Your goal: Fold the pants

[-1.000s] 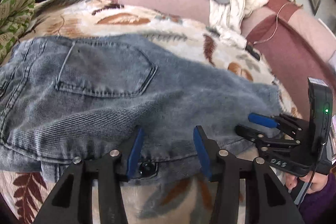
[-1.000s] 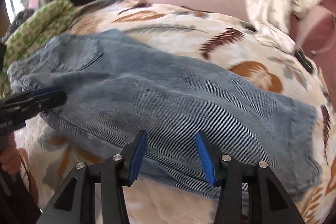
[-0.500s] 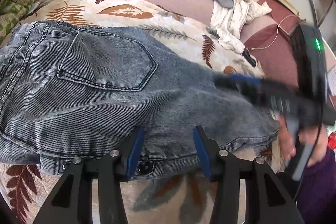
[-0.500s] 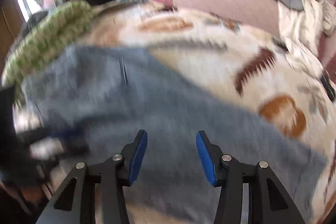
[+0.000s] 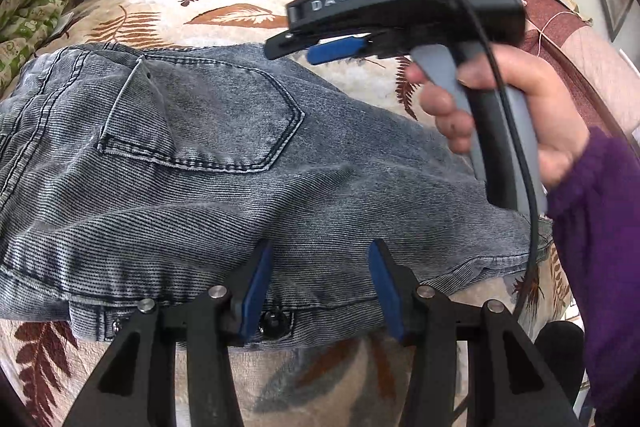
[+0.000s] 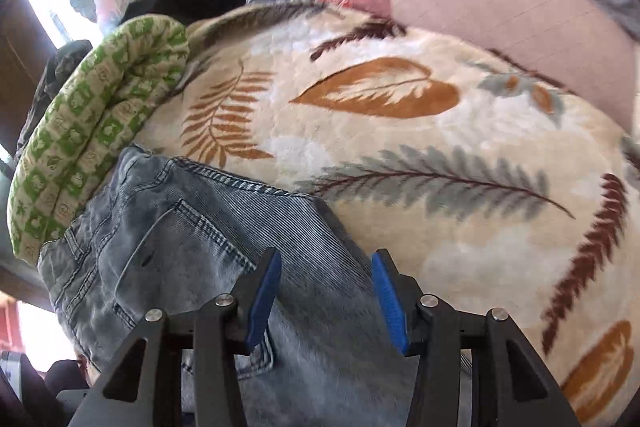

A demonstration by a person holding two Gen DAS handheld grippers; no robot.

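My left gripper (image 5: 318, 285) hovers with its blue pads apart at the near waistband of the jeans (image 5: 208, 163), by the button (image 5: 272, 321). My right gripper (image 6: 326, 297), pads also apart, hangs above the jeans' back pocket (image 5: 200, 115). The jeans lie flat on the leaf-print blanket (image 6: 400, 131), left end touching a green patterned cloth (image 6: 92, 135).

The jeans (image 5: 224, 163) are faded, ribbed grey-blue denim with stitched seams. Under them lies a plush, fuzzy blanket (image 6: 400, 131). The gripper (image 5: 316, 287) is matt black plastic.
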